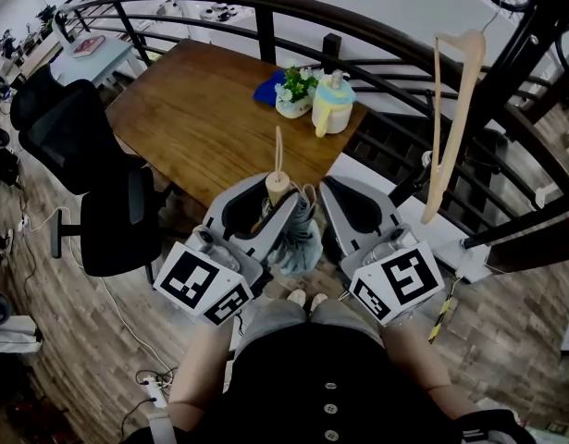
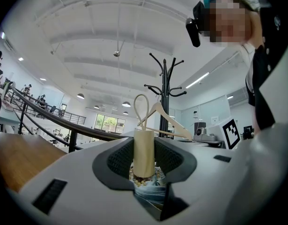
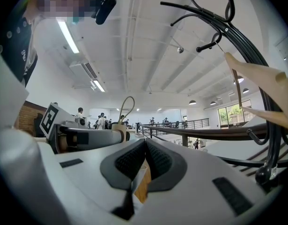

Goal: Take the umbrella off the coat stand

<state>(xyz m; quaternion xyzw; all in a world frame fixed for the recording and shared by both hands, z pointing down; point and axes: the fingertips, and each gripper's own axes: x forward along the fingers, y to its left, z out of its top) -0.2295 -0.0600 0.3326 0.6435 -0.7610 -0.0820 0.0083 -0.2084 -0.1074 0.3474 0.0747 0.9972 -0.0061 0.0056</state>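
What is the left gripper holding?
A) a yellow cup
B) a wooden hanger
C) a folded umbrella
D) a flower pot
C: the left gripper's jaws are shut on the cream handle of the folded umbrella; the hanger hangs on the coat stand.
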